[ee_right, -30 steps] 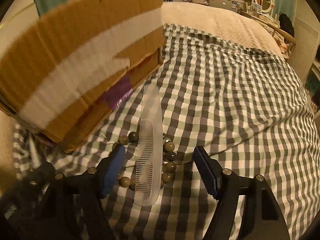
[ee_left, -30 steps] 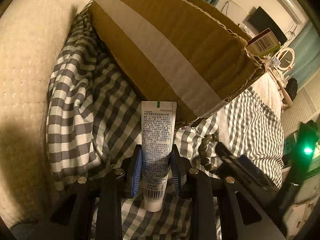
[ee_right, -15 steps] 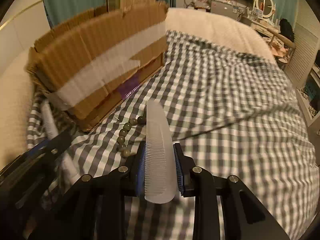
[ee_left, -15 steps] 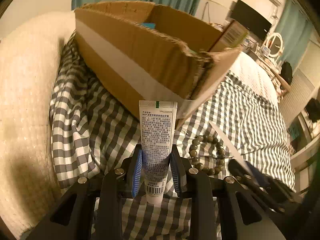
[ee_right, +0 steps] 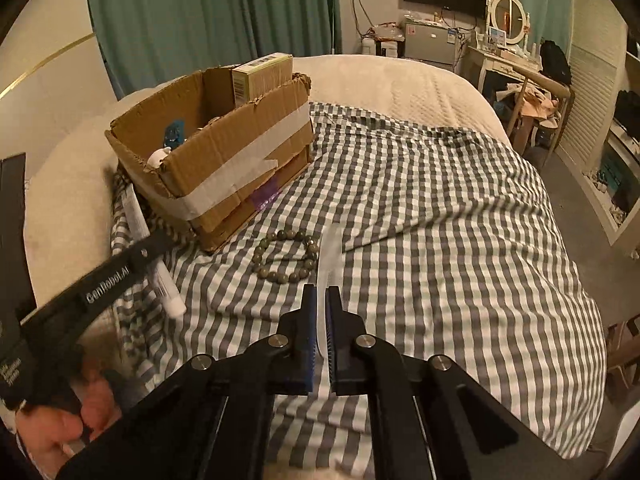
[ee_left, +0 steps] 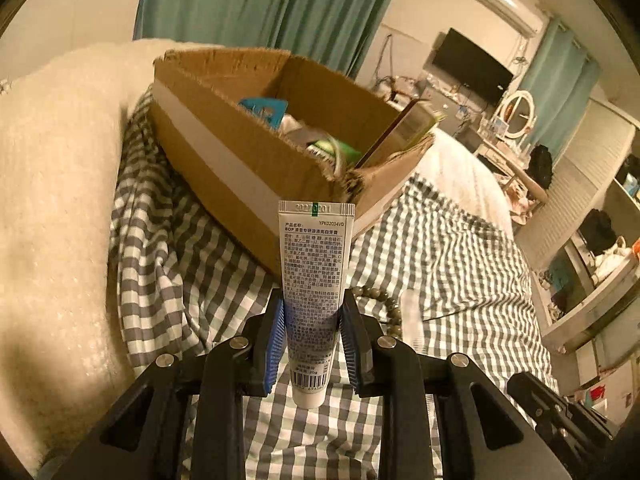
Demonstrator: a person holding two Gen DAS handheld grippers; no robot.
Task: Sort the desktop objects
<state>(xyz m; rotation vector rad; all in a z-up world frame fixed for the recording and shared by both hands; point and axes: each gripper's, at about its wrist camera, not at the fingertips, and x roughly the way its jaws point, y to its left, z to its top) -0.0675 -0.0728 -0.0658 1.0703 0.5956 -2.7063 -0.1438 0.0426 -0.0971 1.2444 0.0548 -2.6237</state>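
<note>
Your left claw (ee_left: 312, 344) is pinching a white toothpaste tube (ee_left: 314, 280) between its blue pads (ee_left: 274, 350), cap end toward you and the crimped end standing up in front of the camera. The tube hangs in the air above the checked cloth (ee_left: 208, 280) that covers the bed. Your right claw (ee_right: 321, 328) is pressed together on a clear plastic comb (ee_right: 329, 256), seen edge-on, with its far end reaching out over the cloth.

In the right wrist view, your hand (ee_right: 52, 436) shows low at the left, gripping the handle of the left claw, and the tube slants across beside it.

Just past the comb's tip a bead bracelet (ee_right: 286, 256) lies flat on the checked cloth, a closed ring of greenish-brown beads. It sits near the front corner of the cardboard box (ee_right: 224, 160) but apart from it.

The box stands on the bed beyond the bracelet, open at the top, its torn sides banded with pale tape (ee_right: 244, 168). Inside it you can see a blue item (ee_left: 264, 110), something green and white (ee_left: 332, 150), and a yellowish carton (ee_right: 262, 76) leaning upright against the far wall.

Behind the box the cream bedspread (ee_right: 400, 80) shows bare, and green curtains (ee_right: 208, 12) hang at the back.
</note>
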